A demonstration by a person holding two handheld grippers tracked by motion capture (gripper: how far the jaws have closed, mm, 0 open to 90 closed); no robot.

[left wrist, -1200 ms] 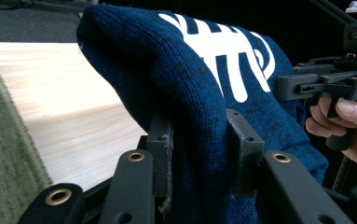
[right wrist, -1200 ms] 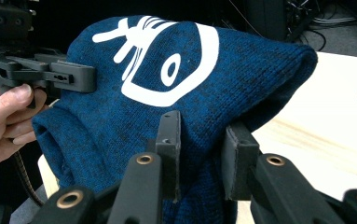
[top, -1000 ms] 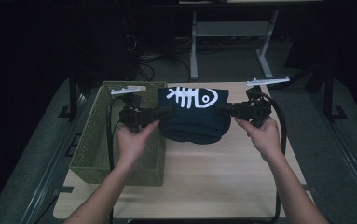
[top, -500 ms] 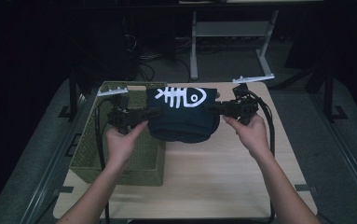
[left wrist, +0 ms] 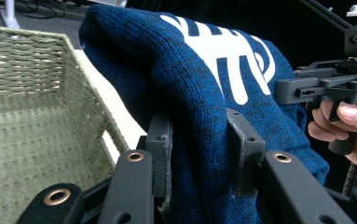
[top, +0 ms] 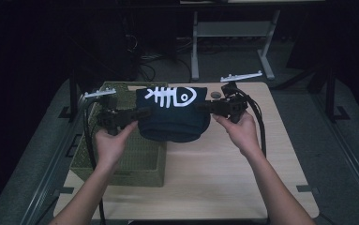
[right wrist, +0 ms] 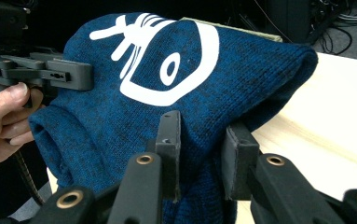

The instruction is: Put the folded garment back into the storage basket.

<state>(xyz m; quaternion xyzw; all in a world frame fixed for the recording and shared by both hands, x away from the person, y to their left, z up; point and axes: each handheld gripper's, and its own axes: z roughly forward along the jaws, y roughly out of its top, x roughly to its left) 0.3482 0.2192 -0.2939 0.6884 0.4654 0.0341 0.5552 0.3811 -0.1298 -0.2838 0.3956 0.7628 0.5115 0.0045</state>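
Two grippers clamp the blue sweater [top: 172,115], left gripper [top: 137,114] and right gripper [top: 204,107] each pinching a folded edge. It hangs in the air and has slid leftward, now reaching over the wicker basket [top: 121,161] rim, so a drop-in looks close.

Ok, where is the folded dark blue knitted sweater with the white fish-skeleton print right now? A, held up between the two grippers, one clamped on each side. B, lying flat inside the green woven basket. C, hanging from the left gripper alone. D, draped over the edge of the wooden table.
A: the dark blue knitted sweater hangs above the table, with the left gripper and the right gripper each clamped on one side of it, beside the green woven basket.
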